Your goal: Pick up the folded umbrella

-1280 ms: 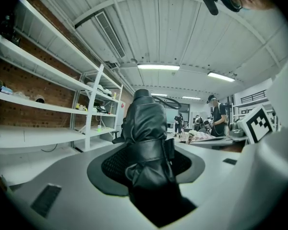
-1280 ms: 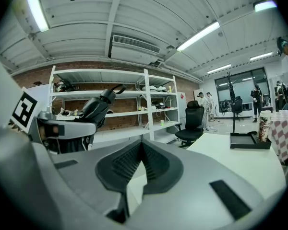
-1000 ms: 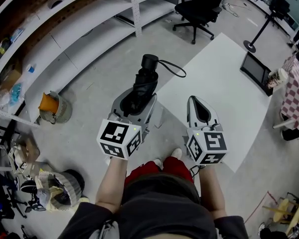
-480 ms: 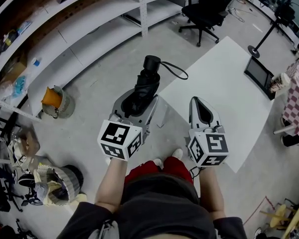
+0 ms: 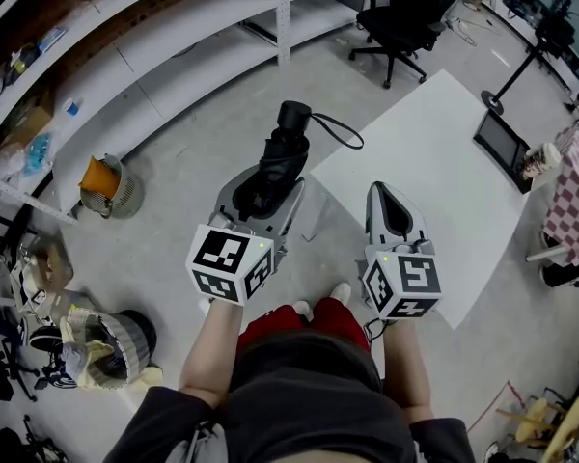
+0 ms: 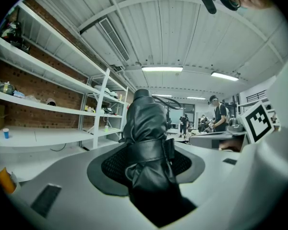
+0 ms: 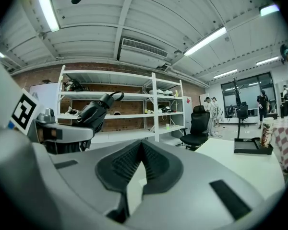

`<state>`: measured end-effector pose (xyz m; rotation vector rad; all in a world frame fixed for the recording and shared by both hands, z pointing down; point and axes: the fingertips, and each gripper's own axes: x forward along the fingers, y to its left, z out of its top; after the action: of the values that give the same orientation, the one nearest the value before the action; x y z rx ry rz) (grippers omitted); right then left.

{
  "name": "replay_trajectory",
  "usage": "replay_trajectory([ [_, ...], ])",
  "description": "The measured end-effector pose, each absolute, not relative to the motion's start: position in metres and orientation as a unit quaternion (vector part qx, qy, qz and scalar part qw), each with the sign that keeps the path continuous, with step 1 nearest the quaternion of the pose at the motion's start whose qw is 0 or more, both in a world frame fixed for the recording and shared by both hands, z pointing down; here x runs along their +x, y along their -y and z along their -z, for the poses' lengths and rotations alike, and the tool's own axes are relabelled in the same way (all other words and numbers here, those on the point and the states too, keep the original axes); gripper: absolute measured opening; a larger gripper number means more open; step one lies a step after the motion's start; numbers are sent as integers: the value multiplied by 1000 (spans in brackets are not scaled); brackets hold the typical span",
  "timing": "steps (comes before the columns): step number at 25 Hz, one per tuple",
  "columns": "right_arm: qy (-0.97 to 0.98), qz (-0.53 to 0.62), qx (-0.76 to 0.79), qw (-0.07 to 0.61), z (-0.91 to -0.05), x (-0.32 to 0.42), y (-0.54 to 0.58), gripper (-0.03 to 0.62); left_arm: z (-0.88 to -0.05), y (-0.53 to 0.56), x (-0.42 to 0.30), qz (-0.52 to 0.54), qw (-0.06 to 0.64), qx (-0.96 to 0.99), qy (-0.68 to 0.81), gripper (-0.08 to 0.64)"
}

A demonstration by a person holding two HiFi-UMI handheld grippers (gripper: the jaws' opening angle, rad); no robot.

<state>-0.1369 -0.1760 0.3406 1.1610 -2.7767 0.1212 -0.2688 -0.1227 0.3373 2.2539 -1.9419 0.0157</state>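
The folded umbrella (image 5: pixel 282 157) is black, with a round handle and a wrist loop at its far end. My left gripper (image 5: pixel 268 183) is shut on its body and holds it off the floor, pointing away from me. In the left gripper view the umbrella (image 6: pixel 146 143) fills the space between the pads and its strap crosses the middle. My right gripper (image 5: pixel 387 196) hovers beside it on the right, shut and empty, over the white table's near edge. From the right gripper view my right gripper (image 7: pixel 140 152) has its pads together, and the umbrella (image 7: pixel 95 112) shows at the left.
A white table (image 5: pixel 444 162) lies ahead on the right, with a black office chair (image 5: pixel 405 13) beyond it. White shelves (image 5: pixel 164 51) run along the left. An orange-and-wire basket (image 5: pixel 104 187) and bags (image 5: pixel 101 345) sit on the floor at the left. A stand (image 5: pixel 500 135) is at the right.
Both grippers have drifted a little over the floor together with the view. The umbrella stays gripped in the left gripper, and neither pair of jaws has changed.
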Motion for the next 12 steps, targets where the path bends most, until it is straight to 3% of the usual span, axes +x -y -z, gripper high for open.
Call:
replay_trajectory([
  [12, 925, -32, 373, 64, -338, -143, 158, 17, -334, 107, -272, -10, 76, 752, 654, 229],
])
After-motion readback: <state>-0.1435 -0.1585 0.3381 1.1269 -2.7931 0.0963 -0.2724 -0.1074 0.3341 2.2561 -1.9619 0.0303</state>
